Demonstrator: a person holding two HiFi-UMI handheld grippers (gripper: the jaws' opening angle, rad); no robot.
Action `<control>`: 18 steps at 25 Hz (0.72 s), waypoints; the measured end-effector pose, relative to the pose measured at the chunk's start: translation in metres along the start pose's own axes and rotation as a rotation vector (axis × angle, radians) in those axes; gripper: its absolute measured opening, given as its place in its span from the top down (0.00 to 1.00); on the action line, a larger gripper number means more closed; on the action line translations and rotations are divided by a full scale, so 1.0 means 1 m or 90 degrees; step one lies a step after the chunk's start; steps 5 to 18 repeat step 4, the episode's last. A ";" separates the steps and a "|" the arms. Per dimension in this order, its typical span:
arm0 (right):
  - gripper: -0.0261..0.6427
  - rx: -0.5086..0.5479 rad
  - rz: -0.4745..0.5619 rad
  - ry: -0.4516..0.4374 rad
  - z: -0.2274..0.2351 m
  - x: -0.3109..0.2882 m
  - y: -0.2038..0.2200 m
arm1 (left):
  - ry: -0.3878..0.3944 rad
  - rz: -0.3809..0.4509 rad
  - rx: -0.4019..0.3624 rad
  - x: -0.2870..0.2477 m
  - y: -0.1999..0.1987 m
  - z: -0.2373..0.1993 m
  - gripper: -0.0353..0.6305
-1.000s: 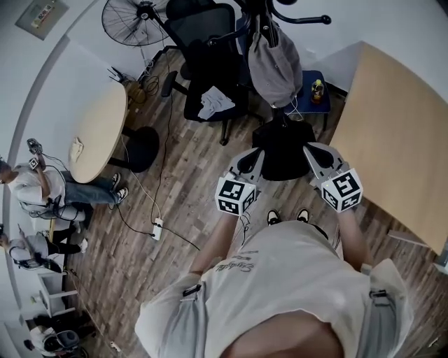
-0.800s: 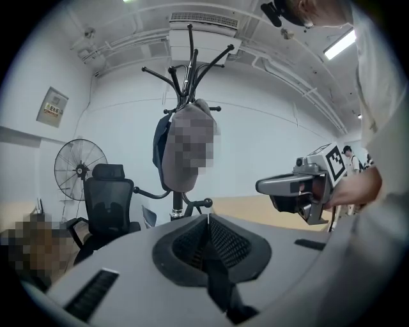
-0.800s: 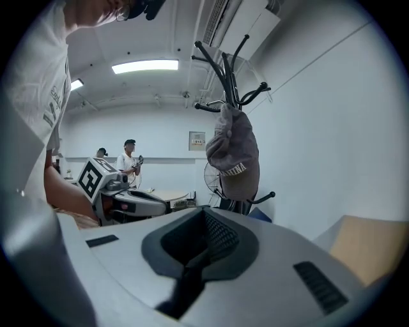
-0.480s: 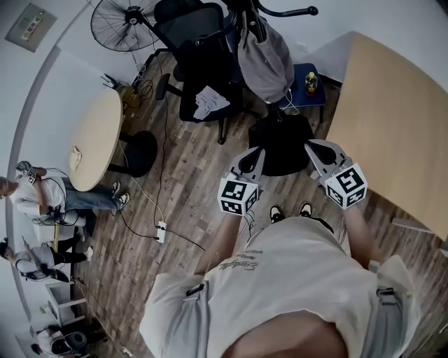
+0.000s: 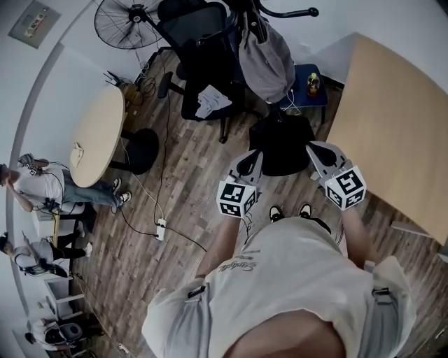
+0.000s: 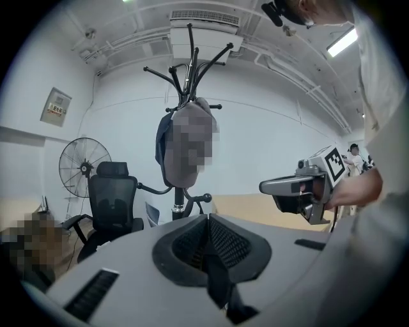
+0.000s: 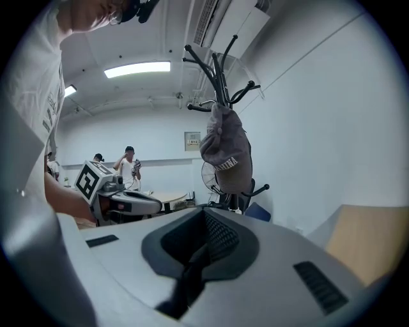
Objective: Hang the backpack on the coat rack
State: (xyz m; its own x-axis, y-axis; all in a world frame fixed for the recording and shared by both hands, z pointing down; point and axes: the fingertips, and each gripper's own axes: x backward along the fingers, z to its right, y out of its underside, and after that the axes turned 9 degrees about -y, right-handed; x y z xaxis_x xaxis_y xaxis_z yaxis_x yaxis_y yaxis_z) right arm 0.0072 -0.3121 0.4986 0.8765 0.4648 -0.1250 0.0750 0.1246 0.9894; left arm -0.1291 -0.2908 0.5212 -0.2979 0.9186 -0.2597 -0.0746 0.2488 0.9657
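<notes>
The grey backpack (image 5: 266, 56) hangs from the black coat rack (image 5: 281, 11), straight ahead of me. The right gripper view shows the backpack (image 7: 227, 150) under the rack's hooks (image 7: 217, 70). In the left gripper view the rack (image 6: 190, 57) stands at centre. My left gripper (image 5: 250, 156) and right gripper (image 5: 313, 148) are held side by side above the rack's black base (image 5: 283, 143), short of the bag. Both are shut with nothing between the pads. The left gripper's (image 6: 208, 220) jaws meet in a line, and the right gripper's (image 7: 204, 214) do too.
A black office chair (image 5: 203, 49) with papers on its seat and a floor fan (image 5: 129, 21) stand left of the rack. A blue stool (image 5: 311, 87) with a bottle is to its right. A wooden table (image 5: 399, 119) fills the right side. A round table (image 5: 98, 136), a floor cable (image 5: 159, 229) and people (image 5: 35, 189) are on the left.
The head view has shifted slightly. Both grippers keep their places and stay shut. The backpack still hangs on the rack.
</notes>
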 end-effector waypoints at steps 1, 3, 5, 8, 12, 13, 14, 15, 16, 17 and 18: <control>0.97 -0.003 0.002 0.003 0.001 0.001 -0.001 | 0.001 0.000 0.002 0.000 -0.001 0.001 0.92; 0.97 -0.006 0.003 0.006 0.002 0.004 -0.002 | 0.005 0.000 0.005 0.000 -0.003 0.004 0.92; 0.97 -0.006 0.003 0.007 0.002 0.006 -0.002 | 0.008 0.001 0.006 0.000 -0.004 0.005 0.92; 0.97 -0.006 0.003 0.007 0.002 0.006 -0.002 | 0.008 0.001 0.006 0.000 -0.004 0.005 0.92; 0.97 -0.006 0.003 0.007 0.002 0.006 -0.002 | 0.008 0.001 0.006 0.000 -0.004 0.005 0.92; 0.97 -0.006 0.003 0.007 0.002 0.006 -0.002 | 0.008 0.001 0.006 0.000 -0.004 0.005 0.92; 0.97 -0.006 0.003 0.007 0.002 0.006 -0.002 | 0.008 0.001 0.006 0.000 -0.004 0.005 0.92; 0.97 -0.006 0.003 0.007 0.002 0.006 -0.002 | 0.008 0.001 0.006 0.000 -0.004 0.005 0.92; 0.97 -0.006 0.003 0.007 0.002 0.006 -0.002 | 0.008 0.001 0.006 0.000 -0.004 0.005 0.92; 0.97 -0.006 0.003 0.007 0.002 0.006 -0.002 | 0.008 0.001 0.006 0.000 -0.004 0.005 0.92; 0.97 -0.006 0.003 0.007 0.002 0.006 -0.002 | 0.008 0.001 0.006 0.000 -0.004 0.005 0.92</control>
